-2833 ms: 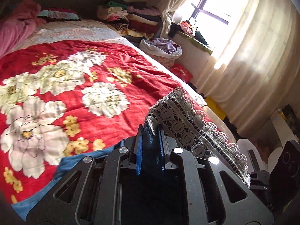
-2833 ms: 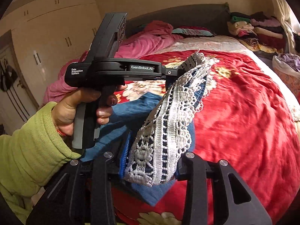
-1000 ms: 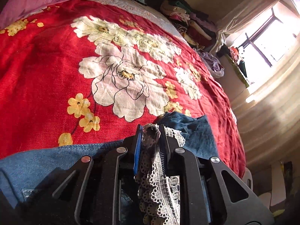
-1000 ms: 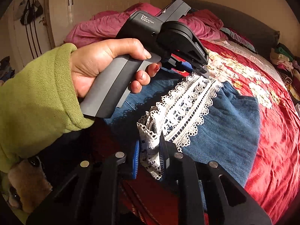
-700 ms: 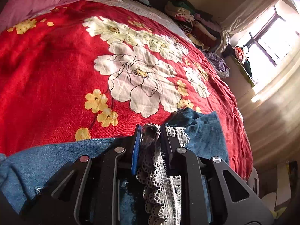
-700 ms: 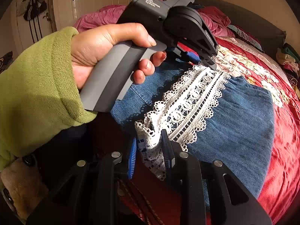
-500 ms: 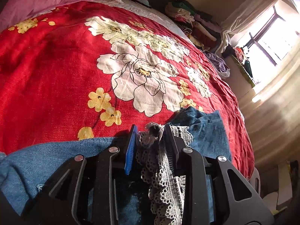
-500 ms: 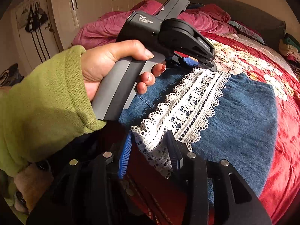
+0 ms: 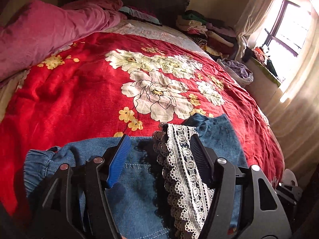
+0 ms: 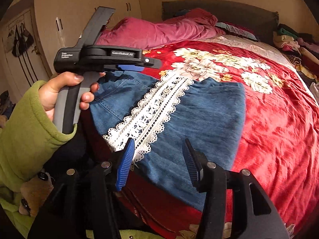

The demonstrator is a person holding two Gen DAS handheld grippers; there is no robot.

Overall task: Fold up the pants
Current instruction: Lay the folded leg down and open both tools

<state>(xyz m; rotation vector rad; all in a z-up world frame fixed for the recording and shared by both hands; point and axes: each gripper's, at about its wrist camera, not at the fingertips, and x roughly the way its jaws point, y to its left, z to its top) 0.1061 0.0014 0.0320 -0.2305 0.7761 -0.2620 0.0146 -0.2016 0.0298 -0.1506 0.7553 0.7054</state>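
I see the denim pants [image 10: 199, 115] lying folded on the red floral bed [image 10: 279, 119], close to its near edge. A white lace strip [image 10: 151, 111] runs diagonally across them, from my right tongs [image 10: 158, 159] up toward my left tongs [image 10: 137, 63]. Both tongs have just been opening and now stand apart, gripping nothing. In the left wrist view, the lace end rests against one black finger [image 9: 199, 155], slack. The right tongs sit nearest the lace's lower end, so I judge they would lead any next fold.
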